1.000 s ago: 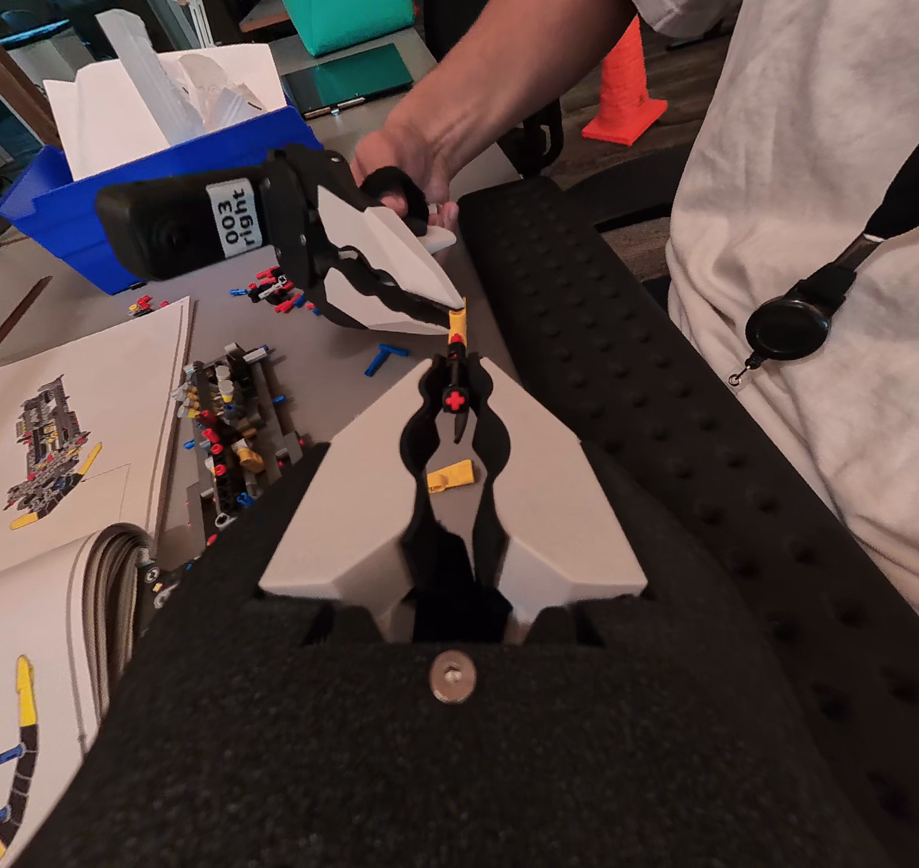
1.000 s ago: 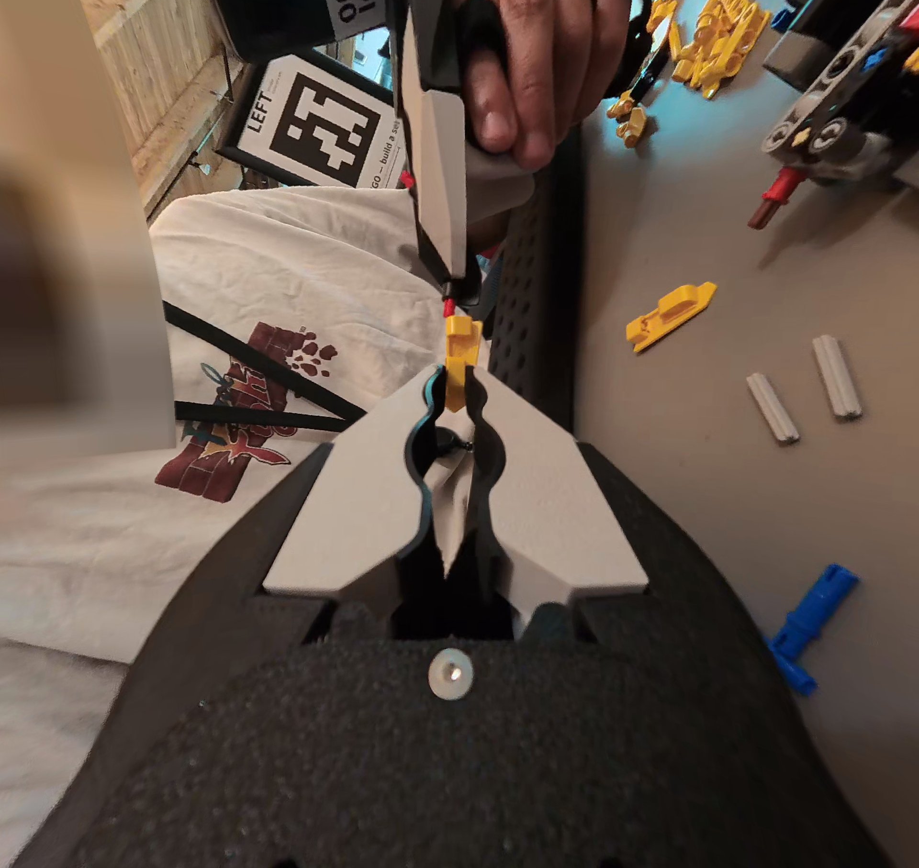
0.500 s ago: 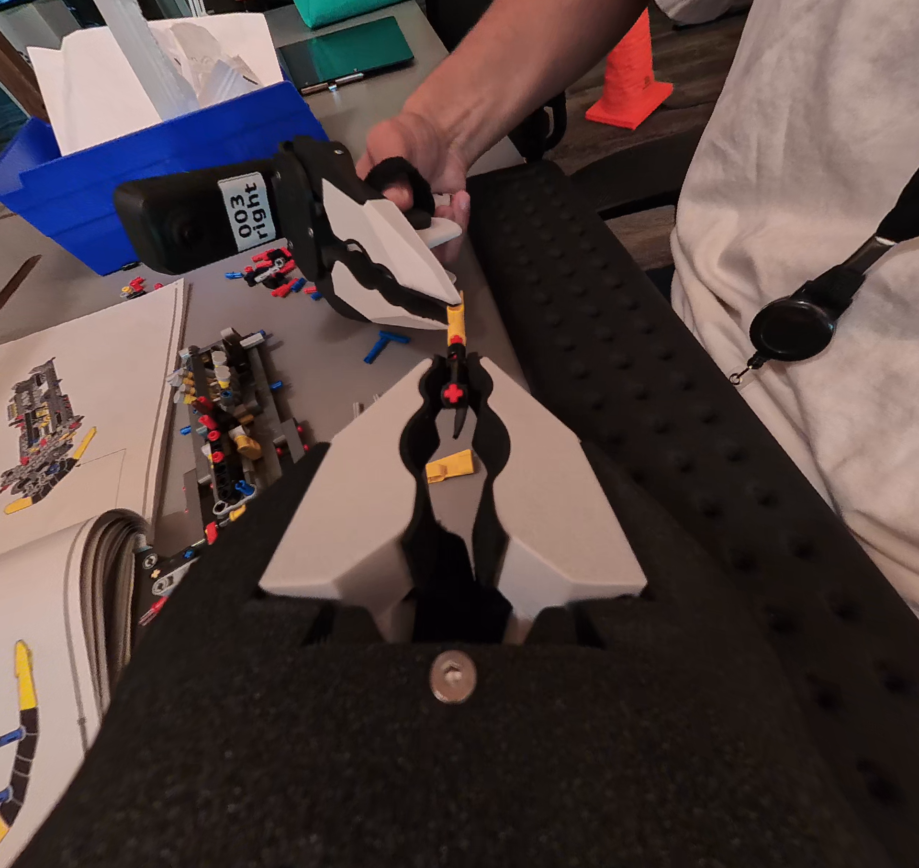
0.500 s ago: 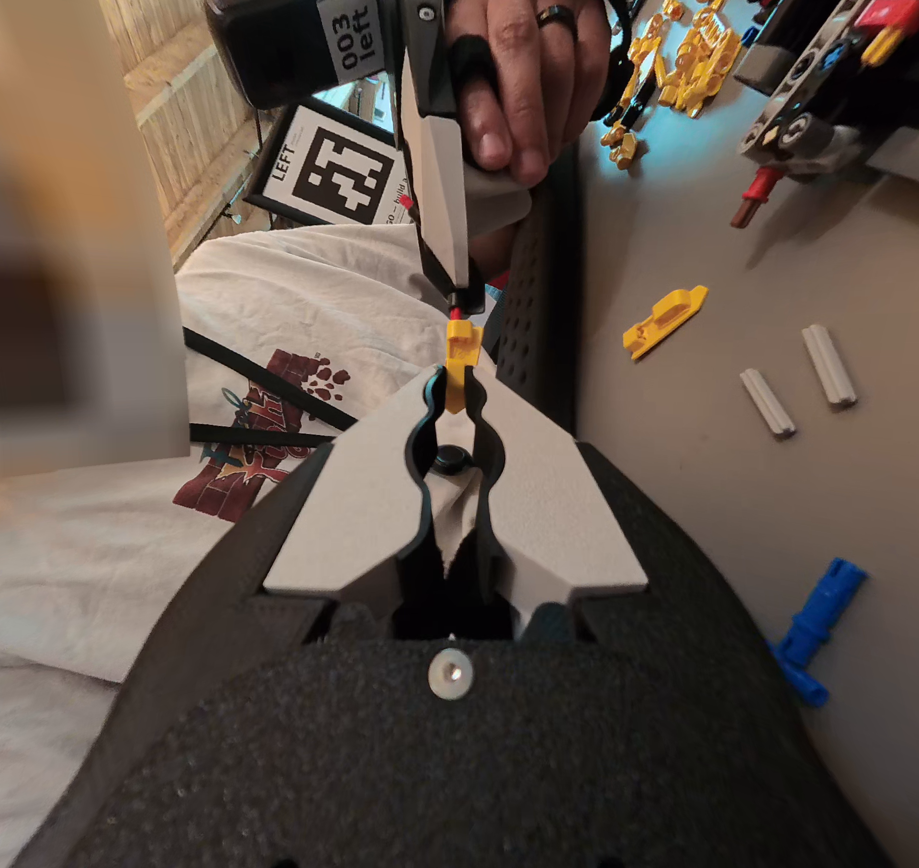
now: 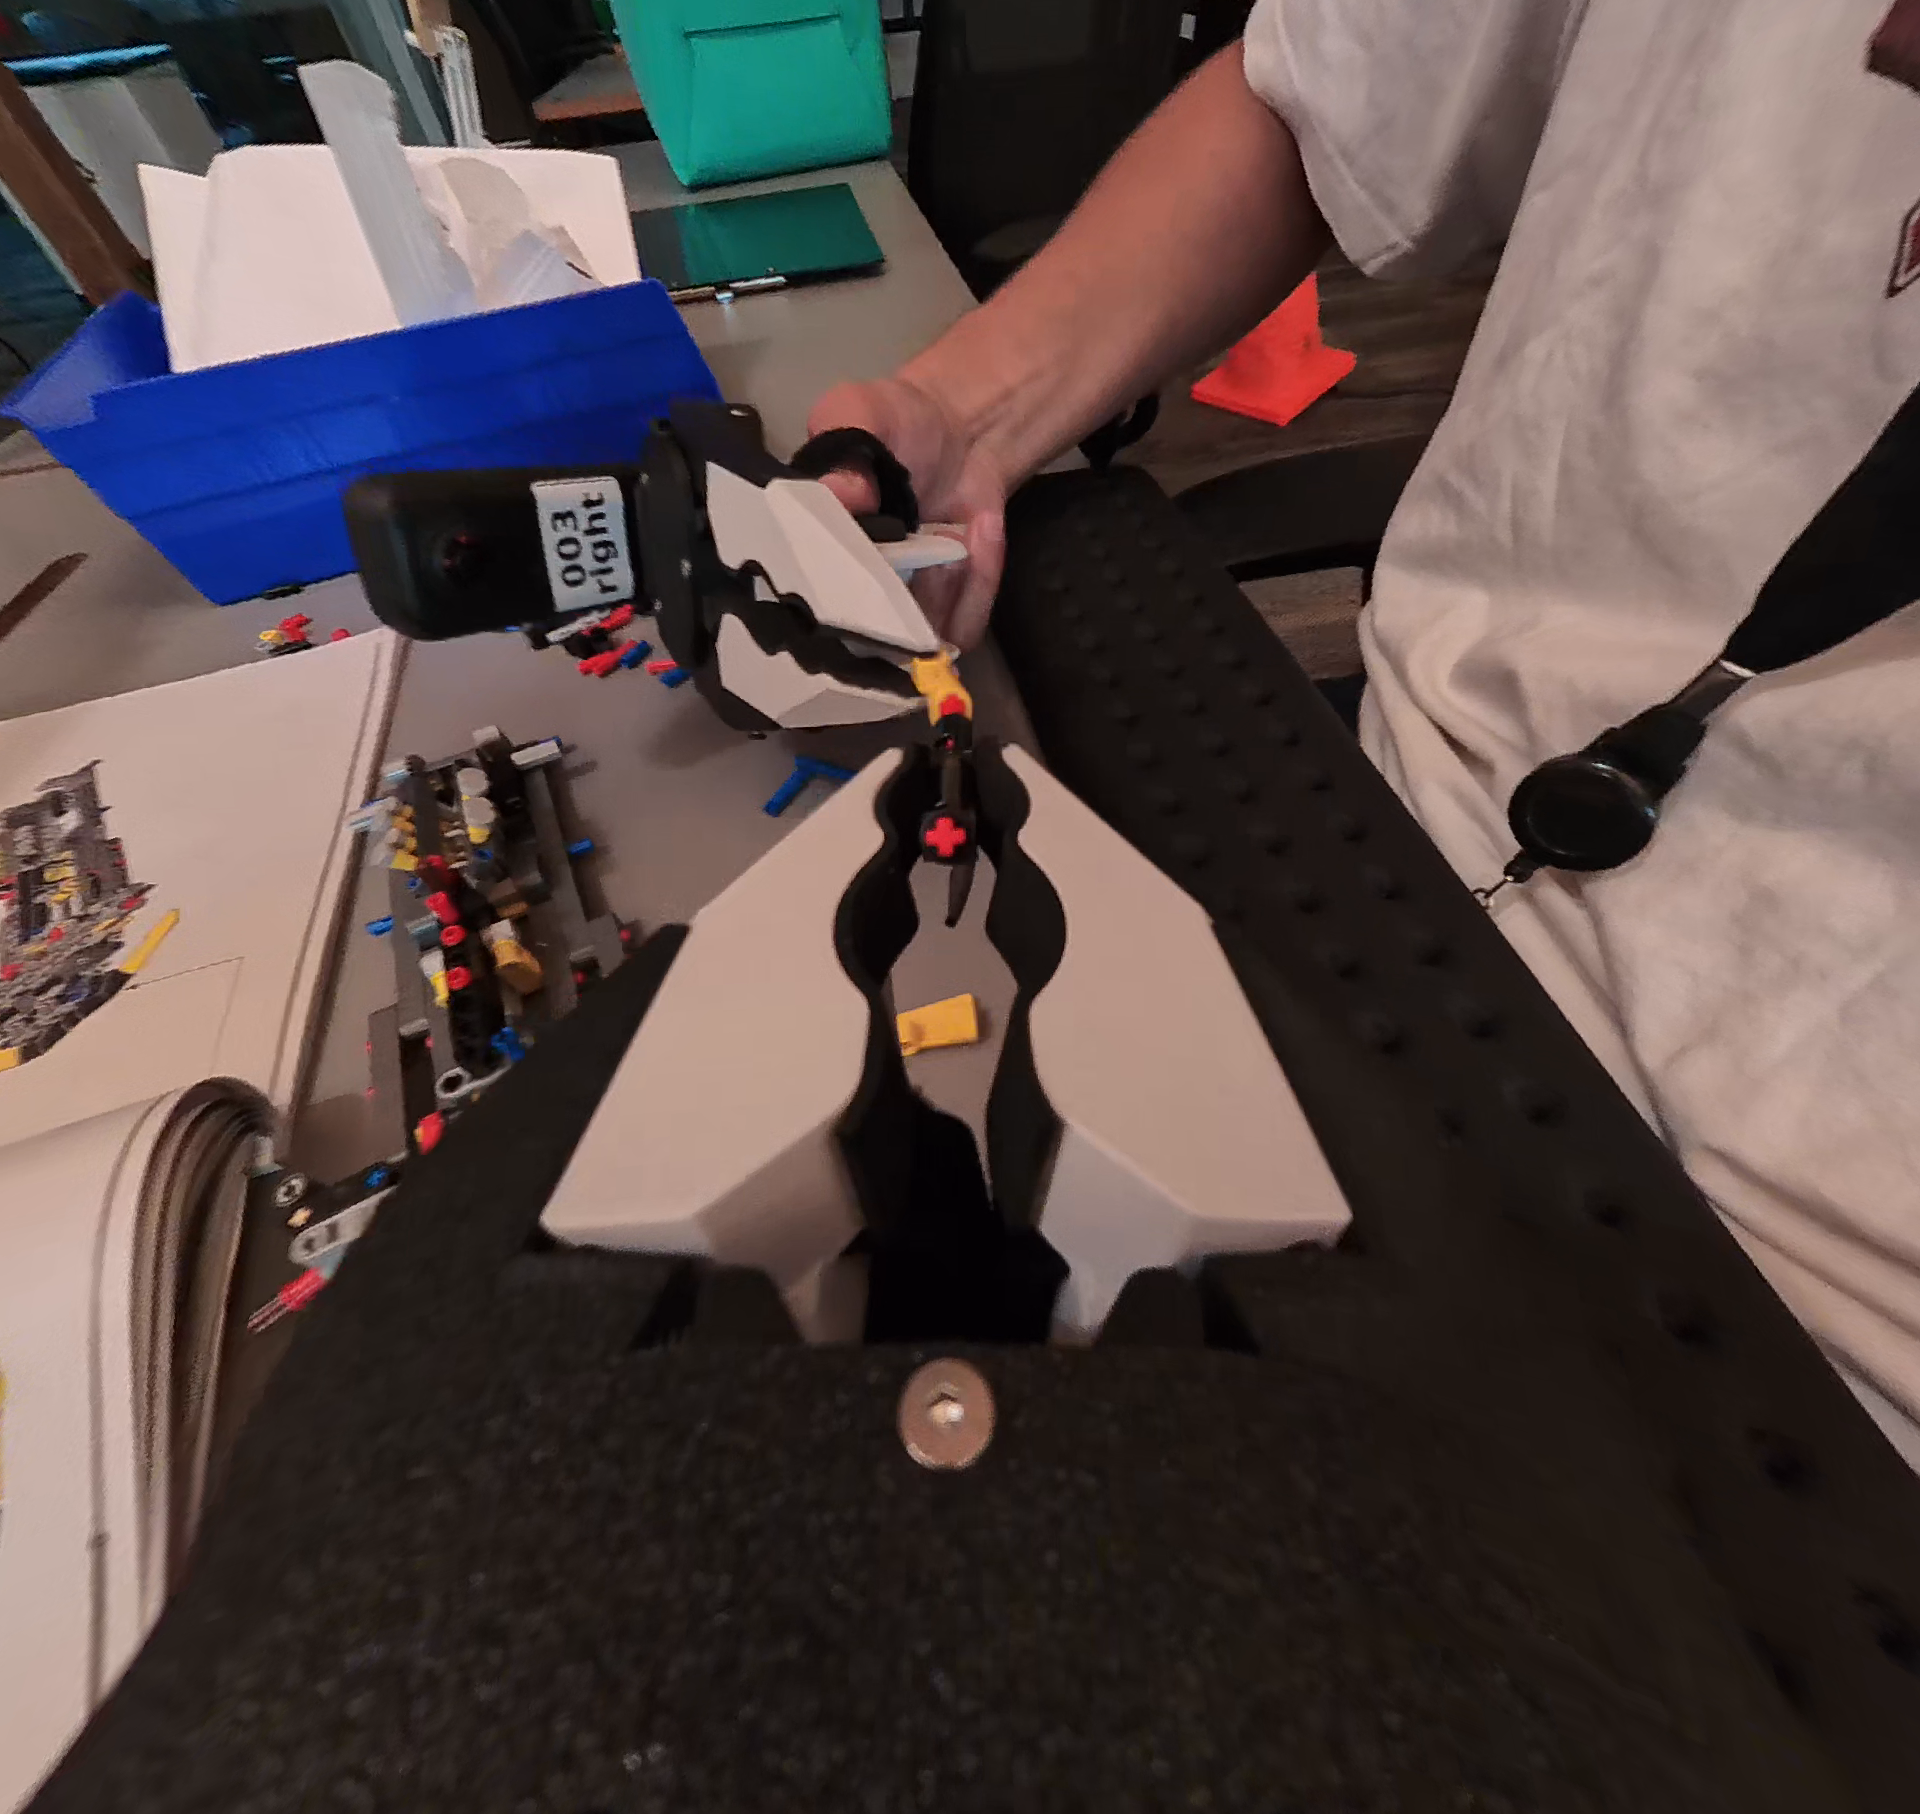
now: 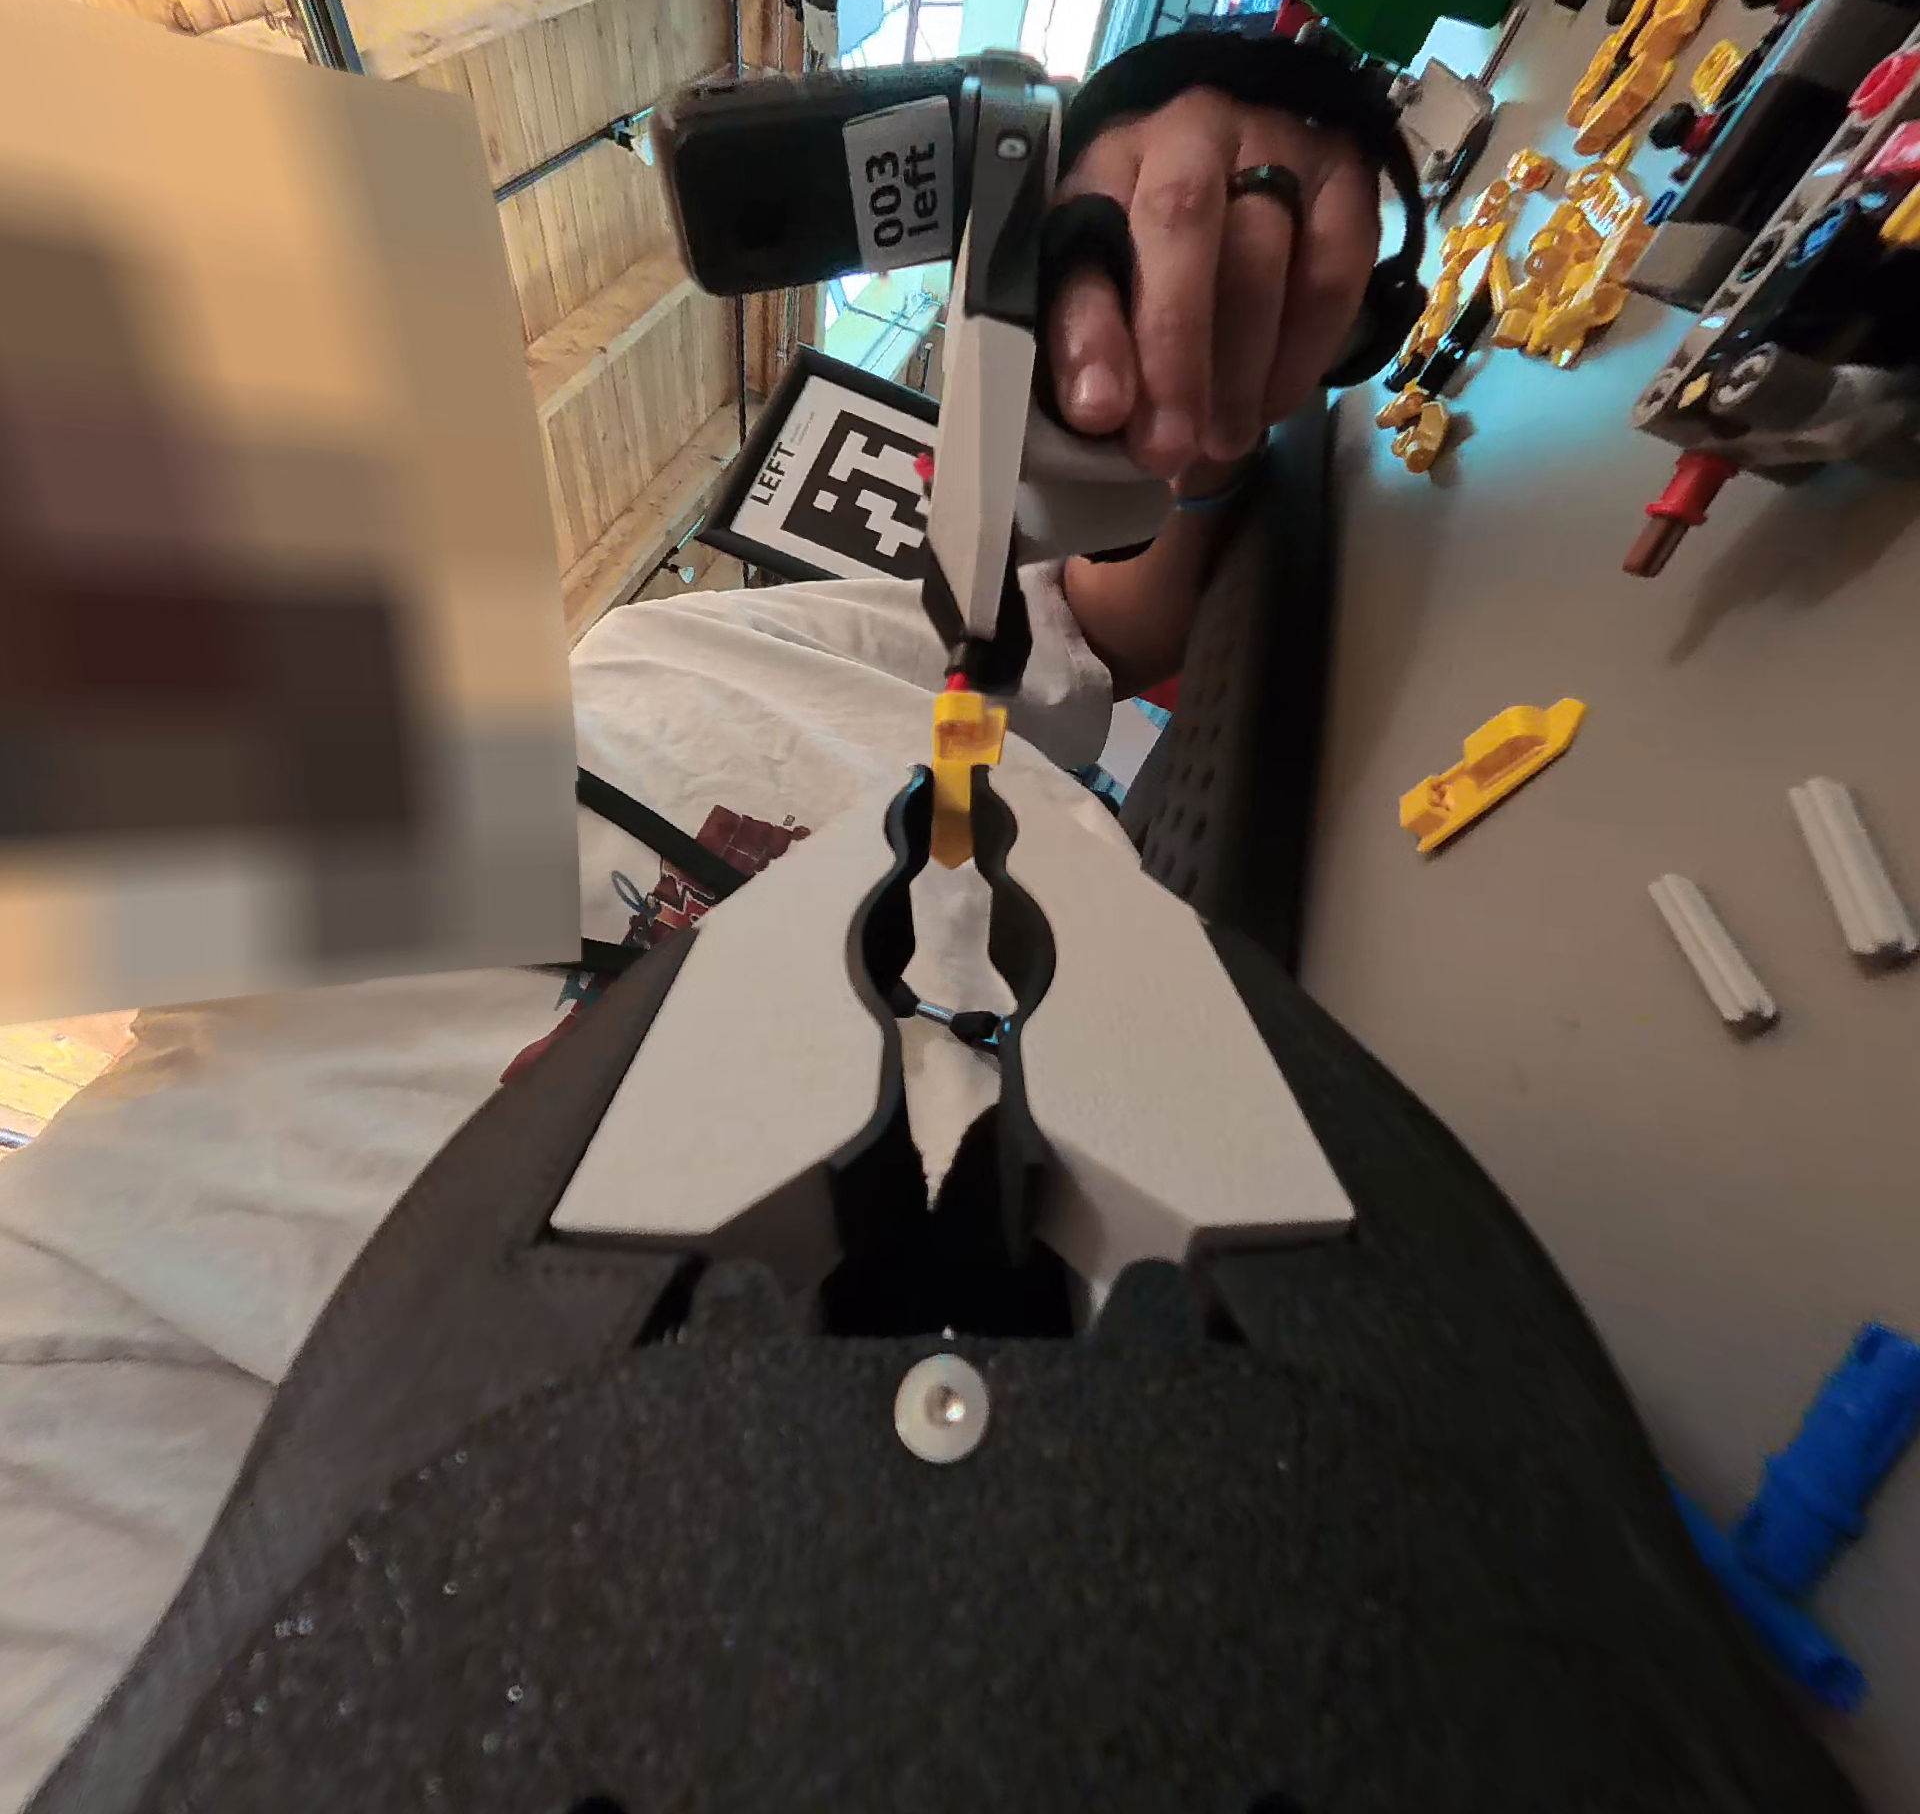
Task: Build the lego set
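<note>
Yellow piece (image 6: 961, 767) between two claws, tip-to-tip

At 10 o'clock in the left wrist view we see a blue bin (image 5: 343, 434) holding white paper sheets (image 5: 312, 247). At 12 o'clock stands a teal bag (image 5: 748, 29), with a dark green tablet (image 5: 758, 232) lying flat just before it. At 2 o'clock we note an orange cone (image 5: 1283, 362) on the wooden floor. A black badge reel (image 5: 1579, 814) hangs at 3 o'clock.
</note>
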A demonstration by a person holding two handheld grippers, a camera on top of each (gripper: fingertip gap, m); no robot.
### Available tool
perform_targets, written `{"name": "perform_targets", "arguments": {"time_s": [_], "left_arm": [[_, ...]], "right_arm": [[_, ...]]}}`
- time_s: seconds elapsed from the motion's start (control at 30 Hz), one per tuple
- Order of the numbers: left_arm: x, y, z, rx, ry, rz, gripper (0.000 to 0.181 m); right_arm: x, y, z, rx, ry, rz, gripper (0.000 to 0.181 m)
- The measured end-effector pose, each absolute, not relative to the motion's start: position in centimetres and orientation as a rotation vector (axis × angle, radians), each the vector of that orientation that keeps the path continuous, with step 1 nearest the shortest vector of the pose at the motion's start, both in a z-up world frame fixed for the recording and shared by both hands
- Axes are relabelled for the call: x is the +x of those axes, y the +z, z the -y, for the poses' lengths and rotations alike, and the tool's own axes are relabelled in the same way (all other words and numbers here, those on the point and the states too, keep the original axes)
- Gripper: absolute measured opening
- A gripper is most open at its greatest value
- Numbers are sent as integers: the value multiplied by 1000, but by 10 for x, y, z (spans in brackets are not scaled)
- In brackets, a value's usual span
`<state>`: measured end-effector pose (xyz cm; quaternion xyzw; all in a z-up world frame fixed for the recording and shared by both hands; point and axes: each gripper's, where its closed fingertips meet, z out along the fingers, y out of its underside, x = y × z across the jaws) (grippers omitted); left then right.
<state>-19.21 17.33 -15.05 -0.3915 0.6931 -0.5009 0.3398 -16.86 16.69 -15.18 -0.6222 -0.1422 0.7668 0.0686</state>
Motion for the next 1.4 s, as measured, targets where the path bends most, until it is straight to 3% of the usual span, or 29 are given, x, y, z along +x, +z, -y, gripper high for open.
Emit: {"name": "perform_targets", "arguments": {"time_s": [0.5,0.77,0.93,1.03,1.2,1.4], "left_arm": [[-181,-170,-190,-1157,-1177,-1804,7],[-183,-202,-185,-1226,-1083,-1952,7],[-188,-210,-196,-1275,-1007,-1973,6],[-193,-206,-213,-1339,-993,-1918,6],[-194,-204,-230,-1390,-954,-1855,6],[-193,-212,-225,-1381,-925,-1896,6]], "right_arm": [[-156,-167,-199,-1925,2116,186,5],[-152,-225,-184,-2355,1540,387,0],[-135,-240,-185,-2305,986,763,0],[-141,-233,-192,-2163,816,877,17],[-125,-229,-219,-2244,658,915,27],[-116,-247,-245,-2300,547,1001,27]]}}
